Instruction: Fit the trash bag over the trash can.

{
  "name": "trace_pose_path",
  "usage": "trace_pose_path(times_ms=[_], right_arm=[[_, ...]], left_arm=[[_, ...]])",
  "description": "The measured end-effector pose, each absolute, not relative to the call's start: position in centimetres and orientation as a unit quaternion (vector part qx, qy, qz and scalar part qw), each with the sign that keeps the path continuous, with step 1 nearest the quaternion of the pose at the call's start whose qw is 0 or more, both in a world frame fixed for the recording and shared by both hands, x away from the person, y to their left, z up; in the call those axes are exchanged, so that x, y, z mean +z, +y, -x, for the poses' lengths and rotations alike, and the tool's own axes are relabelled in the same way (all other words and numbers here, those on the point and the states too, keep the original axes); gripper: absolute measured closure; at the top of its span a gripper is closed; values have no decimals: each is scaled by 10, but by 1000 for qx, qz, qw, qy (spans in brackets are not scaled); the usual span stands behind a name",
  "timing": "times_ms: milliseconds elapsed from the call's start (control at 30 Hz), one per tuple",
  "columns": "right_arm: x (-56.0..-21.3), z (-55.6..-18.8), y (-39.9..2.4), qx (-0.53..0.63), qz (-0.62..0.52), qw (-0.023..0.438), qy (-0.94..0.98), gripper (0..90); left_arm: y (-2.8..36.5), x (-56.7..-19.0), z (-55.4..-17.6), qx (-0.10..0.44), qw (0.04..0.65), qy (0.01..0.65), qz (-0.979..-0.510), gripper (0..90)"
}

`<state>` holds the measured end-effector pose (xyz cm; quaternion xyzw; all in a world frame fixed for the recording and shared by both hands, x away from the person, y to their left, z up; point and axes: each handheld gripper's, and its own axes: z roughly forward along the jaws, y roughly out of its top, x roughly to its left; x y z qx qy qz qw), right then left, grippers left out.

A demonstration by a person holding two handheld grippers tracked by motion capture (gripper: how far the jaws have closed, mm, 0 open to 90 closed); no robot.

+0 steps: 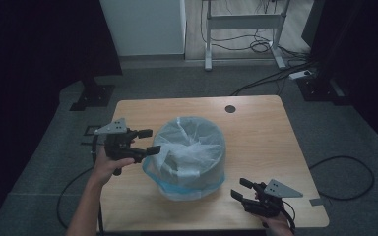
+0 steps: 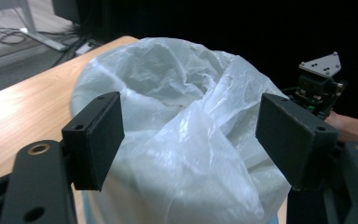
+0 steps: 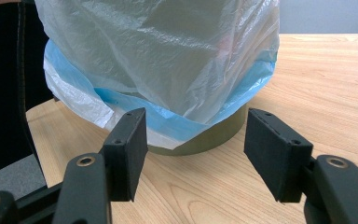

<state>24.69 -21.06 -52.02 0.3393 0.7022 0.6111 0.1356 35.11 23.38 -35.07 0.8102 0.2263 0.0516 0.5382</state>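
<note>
A translucent bin liner [image 1: 189, 147] with a blue hem already drapes over the olive-green bin [image 3: 209, 137], but its hem hangs bunched and uneven, so settling it remains. The left gripper [image 1: 147, 141] stands just beside the liner's upper edge, jaws apart and holding nothing; the right gripper [image 1: 239, 189] rests low, near the bin's base, jaws likewise apart and empty. The wooden table [image 1: 266, 132] stands on grey carpet, with cables trailing beyond it.

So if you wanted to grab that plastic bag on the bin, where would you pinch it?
Probably the loose blue hem of the plastic bag, coming in low from the side nearest the right gripper. There it hangs free of the bin in folds thin enough for open jaws; higher up it looks stretched.
</note>
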Motion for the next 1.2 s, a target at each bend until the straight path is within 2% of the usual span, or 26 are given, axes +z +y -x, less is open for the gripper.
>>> trace_pose_path(times_ms=[433,733,1200], right_arm=[[-522,-247,-209,611,-342,134,701,390],[-524,-247,-208,608,-342,132,704,390],[-524,-246,-209,609,-343,134,702,391]], left_arm=[[202,-343,-370,35,519,185,-834,262],[173,-350,-381,13,467,164,-869,314],[144,-352,-390,2,436,151,-887,336]])
